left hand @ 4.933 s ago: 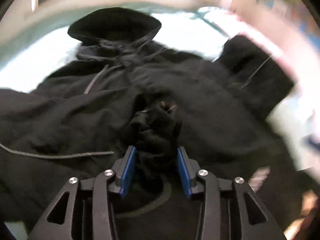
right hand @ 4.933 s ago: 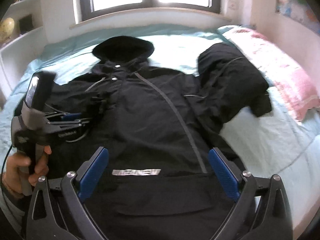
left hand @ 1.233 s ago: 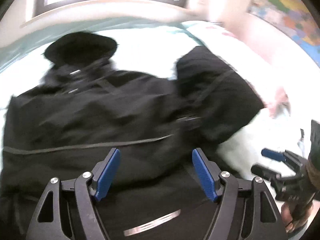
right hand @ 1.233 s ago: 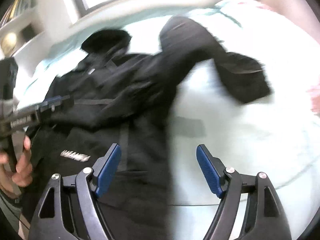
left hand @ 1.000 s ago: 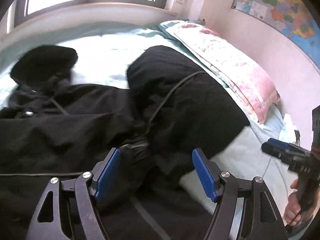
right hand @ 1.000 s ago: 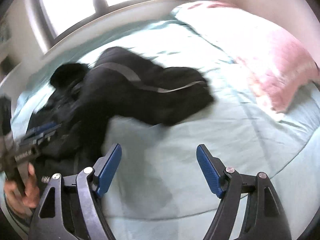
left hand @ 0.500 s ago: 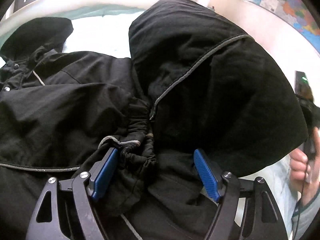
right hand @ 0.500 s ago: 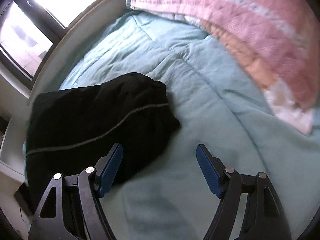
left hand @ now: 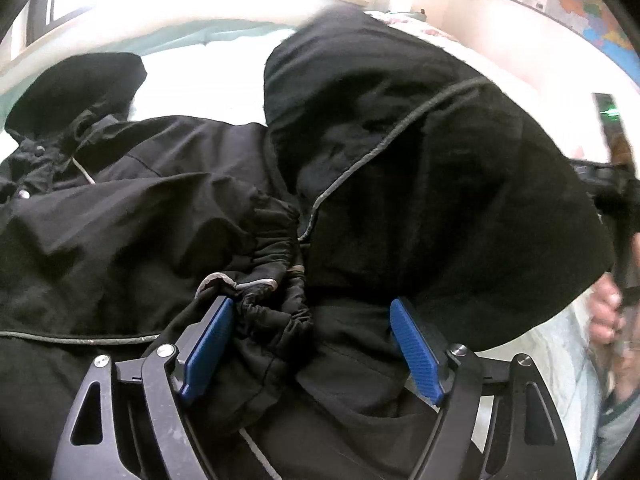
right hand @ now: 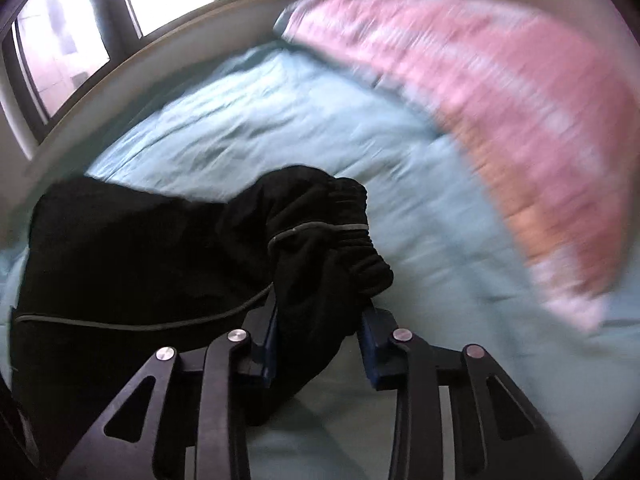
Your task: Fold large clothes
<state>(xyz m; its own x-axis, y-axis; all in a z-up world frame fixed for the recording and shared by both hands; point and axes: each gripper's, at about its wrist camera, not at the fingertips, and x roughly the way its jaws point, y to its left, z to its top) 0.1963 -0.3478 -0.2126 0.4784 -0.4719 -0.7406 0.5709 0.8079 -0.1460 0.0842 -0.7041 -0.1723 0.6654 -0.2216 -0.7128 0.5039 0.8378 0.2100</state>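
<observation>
Black jacket on the bed — right gripper has just clamped its cuff; left gripper gapes wide over folds.

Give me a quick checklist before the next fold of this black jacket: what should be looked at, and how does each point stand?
1. Right tool gripping the sleeve cuff: ok, its jaws have just been closing and now pinch the fabric.
2. Left tool gripping anything: not ok, jaws wide open over the bunched cuff.
3. That cuff already lying on the jacket body: ok.
4. Pink pillow apart from the held sleeve: ok.
5. Hood lying flat: cannot tell.
</observation>
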